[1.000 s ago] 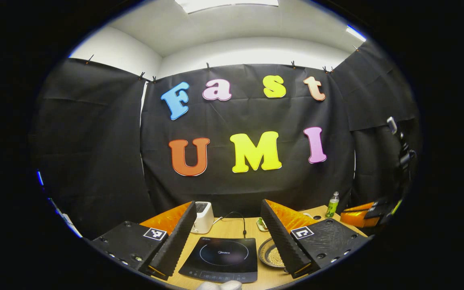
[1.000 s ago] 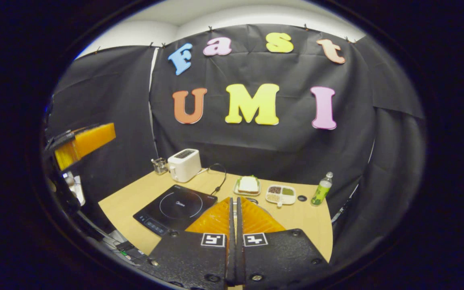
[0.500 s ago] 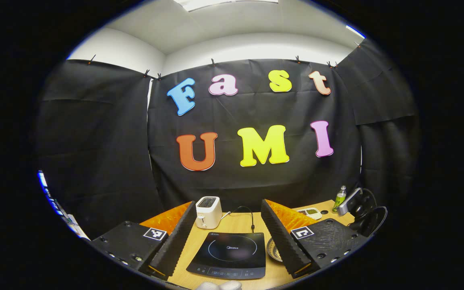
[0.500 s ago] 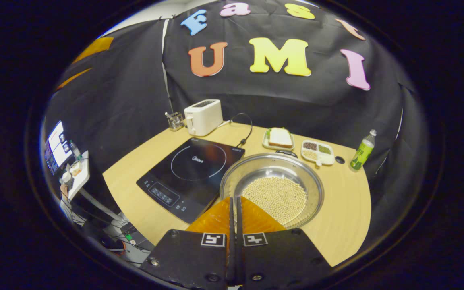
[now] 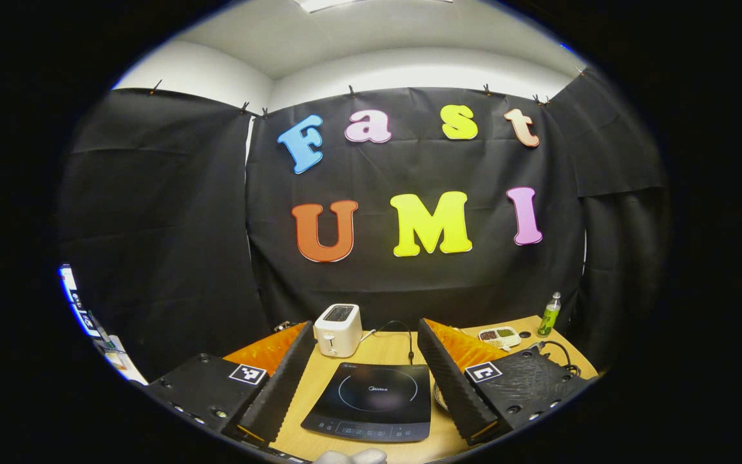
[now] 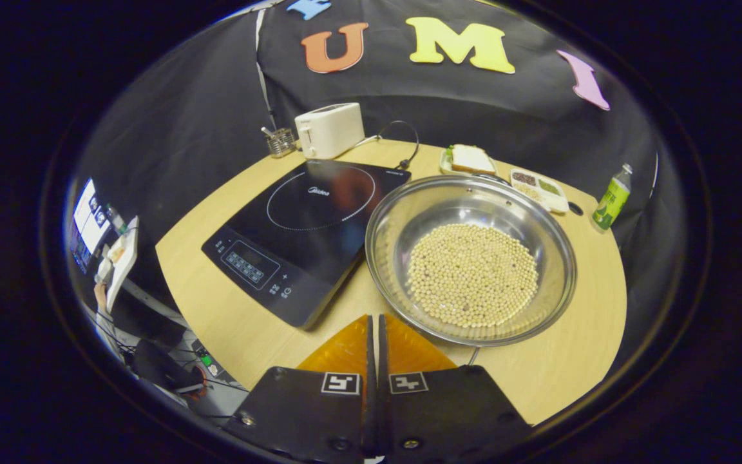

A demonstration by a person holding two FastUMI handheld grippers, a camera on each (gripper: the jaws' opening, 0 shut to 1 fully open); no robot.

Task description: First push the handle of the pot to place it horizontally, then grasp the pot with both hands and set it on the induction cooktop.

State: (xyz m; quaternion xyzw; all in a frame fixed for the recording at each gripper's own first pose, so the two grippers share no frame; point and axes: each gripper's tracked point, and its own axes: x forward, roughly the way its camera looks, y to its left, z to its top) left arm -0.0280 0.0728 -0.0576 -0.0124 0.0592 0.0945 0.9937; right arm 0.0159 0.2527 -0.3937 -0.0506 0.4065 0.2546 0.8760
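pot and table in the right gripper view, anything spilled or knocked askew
Nothing stands out. The pot sits flat on the table beside the induction cooktop, and the beans all lie inside it, none on the wood. The toaster and green bottle stand upright.

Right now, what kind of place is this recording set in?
Probably a mock kitchen staged in a cloth-walled booth: a wooden table carries an induction cooktop, a toaster and a steel pot of beans.

Left gripper view faces the wall; right gripper view overlooks the shared cooktop point(image 6: 306, 225).
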